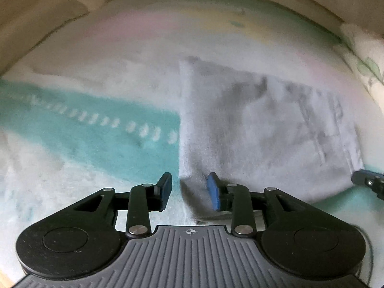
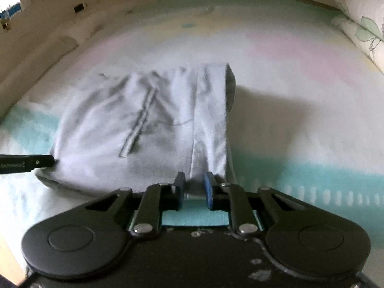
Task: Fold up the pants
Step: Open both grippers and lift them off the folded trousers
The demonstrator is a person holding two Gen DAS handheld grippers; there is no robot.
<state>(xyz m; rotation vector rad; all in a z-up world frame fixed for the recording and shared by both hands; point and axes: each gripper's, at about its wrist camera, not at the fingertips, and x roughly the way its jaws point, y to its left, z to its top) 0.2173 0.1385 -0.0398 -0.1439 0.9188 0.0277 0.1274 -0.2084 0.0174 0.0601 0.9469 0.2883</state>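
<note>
Pale grey pants (image 1: pixel 264 129) lie folded into a rough rectangle on a fluffy pastel blanket (image 1: pixel 96 144). My left gripper (image 1: pixel 190 189) is low over their near left corner. Its blue pads stand apart with the cloth's edge loose between them, and the right pad (image 1: pixel 214 192) rests on the fabric. In the right wrist view the pants (image 2: pixel 144 124) show a drawstring and a doubled strip along the right side. My right gripper (image 2: pixel 194 188) is shut on the near end of that strip, which is bunched between the pads. A finger of the left gripper (image 2: pixel 36 162) touches the pants' left corner.
The blanket (image 2: pixel 300 132) has teal, pink and yellow bands and spreads well beyond the pants on all sides. A flower-print pillow (image 2: pixel 362 16) lies at the far right. A pale wooden bed frame (image 2: pixel 72 24) borders the far and left edges.
</note>
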